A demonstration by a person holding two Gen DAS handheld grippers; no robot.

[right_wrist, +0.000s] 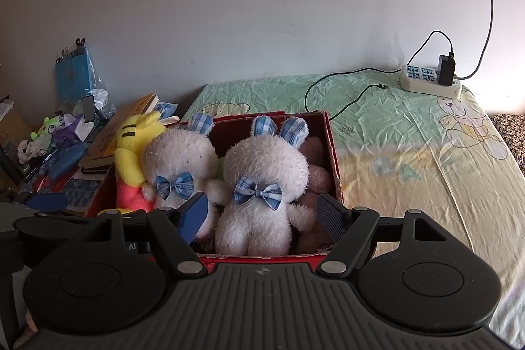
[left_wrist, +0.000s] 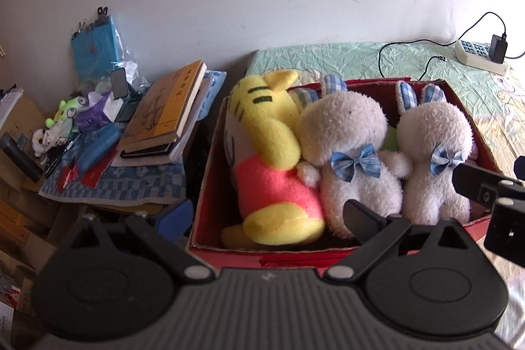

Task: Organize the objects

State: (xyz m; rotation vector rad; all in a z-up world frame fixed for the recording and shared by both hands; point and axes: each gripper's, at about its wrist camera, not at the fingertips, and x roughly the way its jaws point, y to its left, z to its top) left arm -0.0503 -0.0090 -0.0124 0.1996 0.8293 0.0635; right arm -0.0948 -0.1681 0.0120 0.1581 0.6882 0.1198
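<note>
A bed is being covered by a crinkled green and yellow sheet printed with cartoon bears. A red cardboard box is being carried directly on it near its left edge. Toward the far right corner, against the wall, a white power strip is being supported on the sheet, and a thin black cable is being trailed across the fabric from it toward the box.

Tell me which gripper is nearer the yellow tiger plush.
Left. The left gripper hangs open right before the yellow tiger plush; the right gripper brackets the right-hand white bunny, farther along.
</note>
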